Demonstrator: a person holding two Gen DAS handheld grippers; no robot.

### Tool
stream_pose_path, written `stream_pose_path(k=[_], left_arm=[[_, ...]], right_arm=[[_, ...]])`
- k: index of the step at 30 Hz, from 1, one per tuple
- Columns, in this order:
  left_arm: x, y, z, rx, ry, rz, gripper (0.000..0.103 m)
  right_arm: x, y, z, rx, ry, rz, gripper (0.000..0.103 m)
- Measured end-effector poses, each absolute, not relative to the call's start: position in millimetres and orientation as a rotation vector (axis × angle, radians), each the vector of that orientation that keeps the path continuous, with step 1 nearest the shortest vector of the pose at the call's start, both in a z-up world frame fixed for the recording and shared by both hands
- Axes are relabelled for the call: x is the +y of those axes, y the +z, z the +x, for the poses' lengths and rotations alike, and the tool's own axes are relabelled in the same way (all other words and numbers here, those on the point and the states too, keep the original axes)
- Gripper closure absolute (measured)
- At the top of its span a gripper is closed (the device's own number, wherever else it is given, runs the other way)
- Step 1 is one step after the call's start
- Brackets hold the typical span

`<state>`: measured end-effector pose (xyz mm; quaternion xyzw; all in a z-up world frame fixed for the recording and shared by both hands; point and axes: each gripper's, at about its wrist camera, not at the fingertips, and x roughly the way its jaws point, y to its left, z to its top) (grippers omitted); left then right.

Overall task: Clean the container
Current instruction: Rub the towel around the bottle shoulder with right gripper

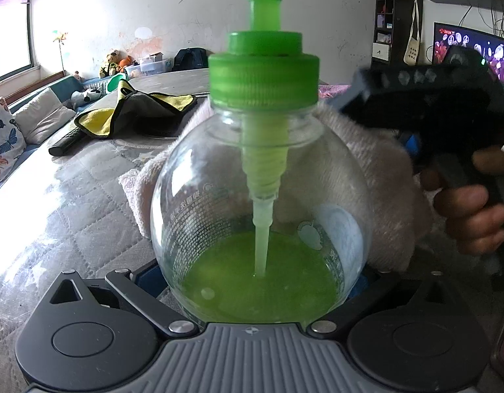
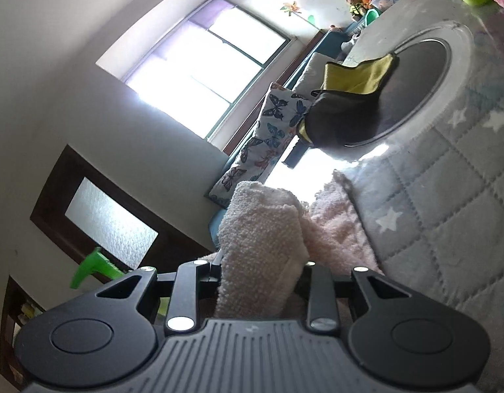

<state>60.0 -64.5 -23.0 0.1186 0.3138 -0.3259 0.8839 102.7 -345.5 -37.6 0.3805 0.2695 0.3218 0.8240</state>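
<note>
Between the two fingers of the left claw [image 1: 255, 294], a round clear plastic pump bottle with a green screw cap [image 1: 261, 177] — clenched low on its belly, upright, filling the middle of the left wrist view. Inside, a shallow pool of bright green liquid [image 1: 261, 281] at the bottom, with the pale dip tube [image 1: 262, 239] reaching down into it. Above the cap, the green pump neck running out of the top of the frame. Behind and to the right of the bottle, a pale pink terry towel [image 1: 366, 177] wrapped against the glassy wall, touching it. At the right edge, the black right claw [image 2: 258, 262] with a person's hand [image 1: 471, 209] curled round its grip. In the right wrist view, that claw clenched on a thick fold of the pink towel, the rest of the cloth trailing onto the grey quilted bed cover with white stars [image 2: 448, 196]. Further back on the cover, a yellow and dark grey cloth [image 1: 137, 111] lying half over a round dark-topped disc [image 2: 416, 91] — well apart from the bottle. Beside the bed, a butterfly-print cushion [image 1: 3, 137] under a bright window [image 2: 203, 62].
</note>
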Motion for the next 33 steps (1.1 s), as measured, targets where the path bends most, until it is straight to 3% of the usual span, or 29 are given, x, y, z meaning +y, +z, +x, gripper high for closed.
stream_pose_path(k=[9,16,22,33], left_arm=[[-64,-23,59,0.654,-0.679,0.246,0.0],[-63,-23,58,0.654,-0.679,0.245,0.0],[-63,-23,58,0.655,-0.679,0.243,0.0],[-63,-23,56,0.657,-0.68,0.239,0.0]], right_arm=[[-336,-36,98,0.556,0.636,0.668,0.073],[-343,-25,99,0.497,0.752,0.82,0.074],[-327,-2,104,0.447,0.852,0.772,0.074],[-327,-35,122,0.577,0.724,0.718,0.074]])
